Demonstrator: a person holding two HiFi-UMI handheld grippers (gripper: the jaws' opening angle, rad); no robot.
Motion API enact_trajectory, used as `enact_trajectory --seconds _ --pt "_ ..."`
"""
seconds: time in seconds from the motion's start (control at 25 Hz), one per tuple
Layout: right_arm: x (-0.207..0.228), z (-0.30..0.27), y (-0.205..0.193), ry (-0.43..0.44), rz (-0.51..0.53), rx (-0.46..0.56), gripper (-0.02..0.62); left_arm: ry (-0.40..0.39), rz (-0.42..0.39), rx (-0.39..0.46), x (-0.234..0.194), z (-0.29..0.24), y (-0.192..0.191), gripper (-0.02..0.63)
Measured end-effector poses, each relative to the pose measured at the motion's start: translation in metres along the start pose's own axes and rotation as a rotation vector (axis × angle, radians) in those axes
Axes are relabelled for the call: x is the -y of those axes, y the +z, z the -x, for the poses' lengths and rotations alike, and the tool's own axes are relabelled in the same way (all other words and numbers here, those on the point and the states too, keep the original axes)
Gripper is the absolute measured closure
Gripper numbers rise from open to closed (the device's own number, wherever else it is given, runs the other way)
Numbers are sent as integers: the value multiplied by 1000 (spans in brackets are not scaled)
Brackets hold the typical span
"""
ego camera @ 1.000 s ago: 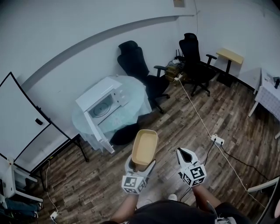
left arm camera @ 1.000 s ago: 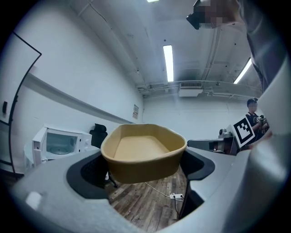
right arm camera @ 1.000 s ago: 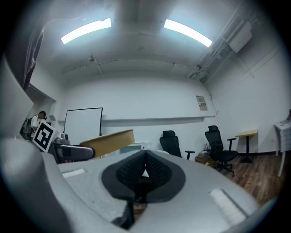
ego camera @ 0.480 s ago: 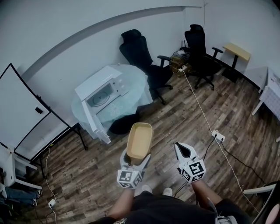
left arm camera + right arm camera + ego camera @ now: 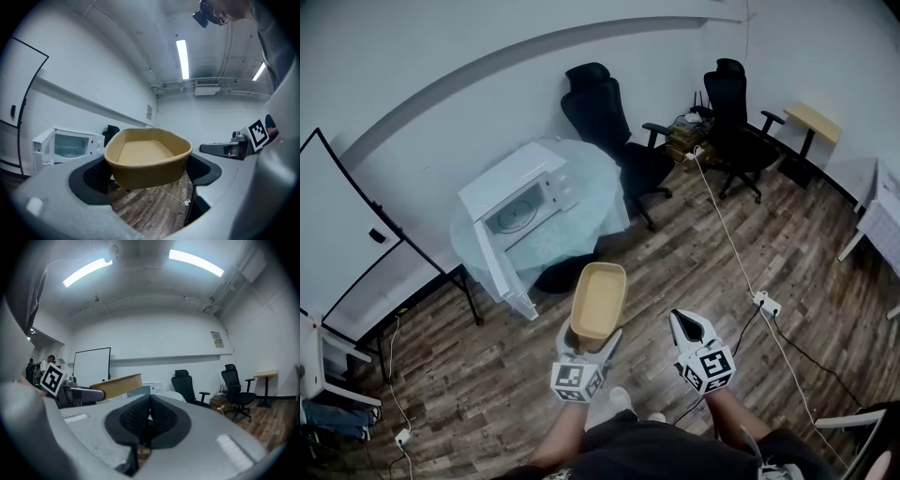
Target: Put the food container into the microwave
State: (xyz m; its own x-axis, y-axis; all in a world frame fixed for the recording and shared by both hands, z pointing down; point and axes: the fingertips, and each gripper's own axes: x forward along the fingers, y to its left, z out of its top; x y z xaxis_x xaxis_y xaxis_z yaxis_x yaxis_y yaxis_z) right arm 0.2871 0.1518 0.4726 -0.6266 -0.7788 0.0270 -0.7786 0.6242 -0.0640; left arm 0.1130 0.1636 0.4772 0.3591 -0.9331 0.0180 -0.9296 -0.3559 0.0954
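Note:
A tan, empty food container [image 5: 599,298] [image 5: 147,157] is held level in the air, with my left gripper [image 5: 586,349] [image 5: 149,177] shut on its near end. The white microwave [image 5: 511,211] [image 5: 65,145] stands on a round glass table [image 5: 581,187] ahead and to the left, its door [image 5: 494,272] swung open and the turntable visible inside. My right gripper [image 5: 691,330] [image 5: 149,414] hangs beside the left one, shut with nothing between its pads. The container's edge [image 5: 117,385] shows at the left of the right gripper view.
Two black office chairs [image 5: 609,122] [image 5: 736,103] stand behind the table. A white cable [image 5: 727,234] runs across the wood floor to a power strip [image 5: 764,302]. A whiteboard [image 5: 347,244] stands at the left. A small wooden side table [image 5: 816,122] is at the far right.
I have walked a little closer to the microwave table; the container and both grippers keep the same pose in front of me. Both grips are unchanged.

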Motion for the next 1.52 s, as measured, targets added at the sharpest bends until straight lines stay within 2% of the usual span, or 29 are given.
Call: enact_trajectory --seconds 0.56,0.8,1.08,1.52 --pt "-11 -116 25 0 -2 35 594 -18 -6 -13 -91 -51 10 106" --pt "-25 -137 25 10 0 22 594 -22 0 -13 -109 -59 8 106" --pt "-18 -159 27 21 -1 12 594 -13 10 -16 -122 -71 10 106" --pt "15 -224 30 124 -4 15 594 54 6 -6 -144 -125 15 106"
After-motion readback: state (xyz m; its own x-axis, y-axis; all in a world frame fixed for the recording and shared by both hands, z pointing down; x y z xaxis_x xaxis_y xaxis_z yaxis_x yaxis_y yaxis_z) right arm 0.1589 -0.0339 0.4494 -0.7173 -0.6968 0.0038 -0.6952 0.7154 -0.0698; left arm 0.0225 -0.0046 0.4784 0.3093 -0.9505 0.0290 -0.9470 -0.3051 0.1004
